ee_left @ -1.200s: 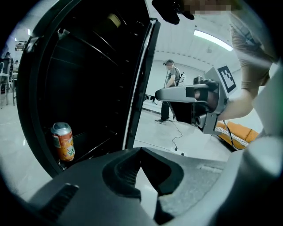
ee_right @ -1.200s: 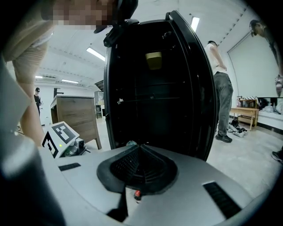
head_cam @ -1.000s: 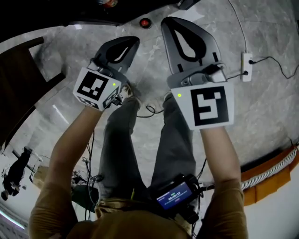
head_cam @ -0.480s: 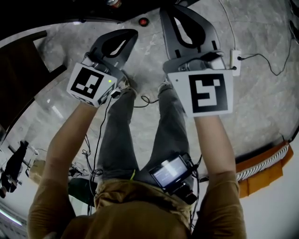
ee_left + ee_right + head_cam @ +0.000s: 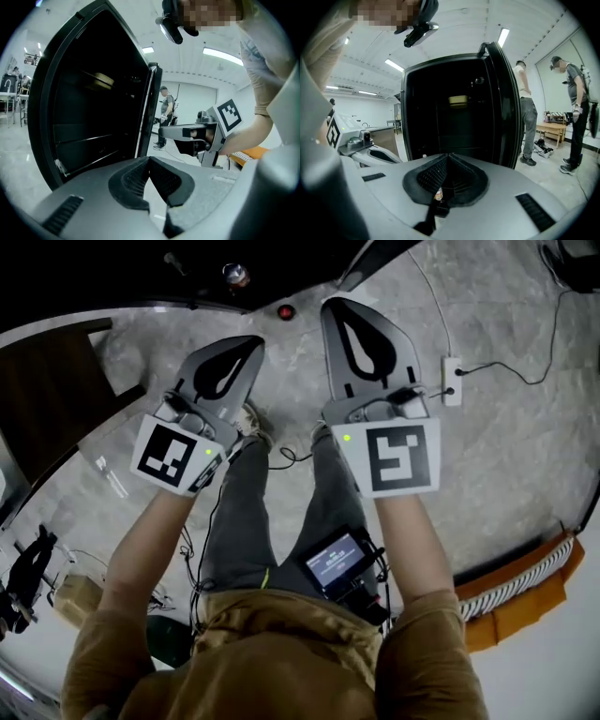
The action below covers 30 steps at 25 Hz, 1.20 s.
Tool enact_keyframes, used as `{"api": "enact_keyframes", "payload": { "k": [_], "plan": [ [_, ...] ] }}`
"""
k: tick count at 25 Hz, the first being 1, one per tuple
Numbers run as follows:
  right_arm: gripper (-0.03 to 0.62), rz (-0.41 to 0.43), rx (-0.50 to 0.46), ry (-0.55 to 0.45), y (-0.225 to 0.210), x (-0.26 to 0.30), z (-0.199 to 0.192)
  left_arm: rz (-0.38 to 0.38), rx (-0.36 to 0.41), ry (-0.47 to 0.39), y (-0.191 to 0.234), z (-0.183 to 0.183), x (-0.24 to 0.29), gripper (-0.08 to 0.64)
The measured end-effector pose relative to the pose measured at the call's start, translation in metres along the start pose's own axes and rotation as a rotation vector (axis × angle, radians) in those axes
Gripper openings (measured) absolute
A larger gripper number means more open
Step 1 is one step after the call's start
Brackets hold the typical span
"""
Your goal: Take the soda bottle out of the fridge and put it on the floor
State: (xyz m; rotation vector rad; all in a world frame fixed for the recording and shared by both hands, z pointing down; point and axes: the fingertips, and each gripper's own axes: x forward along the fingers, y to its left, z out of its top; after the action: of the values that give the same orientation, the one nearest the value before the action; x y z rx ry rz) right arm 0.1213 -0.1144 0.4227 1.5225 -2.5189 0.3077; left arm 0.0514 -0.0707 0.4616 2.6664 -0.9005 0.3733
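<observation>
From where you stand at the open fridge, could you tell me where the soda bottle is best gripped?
Probably round its body, below the cap, coming in level from the front. The soda bottle appears to stand upright low in the fridge, with only a sliver showing past the fingers of the right gripper, so a side-on pinch suits it. Those fingers are shut and must open first.

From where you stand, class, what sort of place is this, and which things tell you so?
Probably a lab or test hall, not a home: a black fridge stands open on a polished stone floor, a plugged-in power strip lies on it, and other people stand near a workbench.
</observation>
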Motion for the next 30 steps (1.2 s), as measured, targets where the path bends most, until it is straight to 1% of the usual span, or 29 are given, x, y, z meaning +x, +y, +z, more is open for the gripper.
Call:
{"api": "enact_keyframes", "payload": {
  "k": [3, 7, 12, 16, 19, 24, 28, 30],
  "plan": [
    [0.002, -0.015, -0.017, -0.014, -0.005, -0.013, 0.031, 0.007, 0.009, -0.044, -0.008, 0.037, -0.01, 0.002],
    [0.002, -0.037, -0.015, -0.059, -0.002, -0.03, 0.079, 0.023, 0.015, -0.062, -0.015, 0.075, -0.029, 0.002],
    [0.002, -0.016, -0.048, -0.108, 0.012, -0.055, 0.142, 0.082, 0.011, -0.128, -0.015, 0.138, -0.057, 0.002],
    [0.002, 0.008, -0.062, -0.121, 0.021, -0.074, 0.178, 0.129, -0.003, -0.193, -0.017, 0.187, -0.085, 0.002],
    [0.002, 0.01, -0.056, -0.135, 0.026, -0.086, 0.202, 0.167, 0.019, -0.241, -0.02, 0.22, -0.108, 0.002],
    [0.002, 0.021, -0.054, -0.182, 0.042, -0.097, 0.244, 0.194, 0.024, -0.302, -0.024, 0.256, -0.142, 0.002],
    [0.002, 0.014, -0.058, -0.224, 0.045, -0.113, 0.278, 0.201, 0.081, -0.319, -0.031, 0.276, -0.161, 0.002],
    [0.002, 0.001, -0.065, -0.245, 0.044, -0.122, 0.293, 0.213, 0.097, -0.318, -0.031, 0.282, -0.171, 0.002]
  ]
}}
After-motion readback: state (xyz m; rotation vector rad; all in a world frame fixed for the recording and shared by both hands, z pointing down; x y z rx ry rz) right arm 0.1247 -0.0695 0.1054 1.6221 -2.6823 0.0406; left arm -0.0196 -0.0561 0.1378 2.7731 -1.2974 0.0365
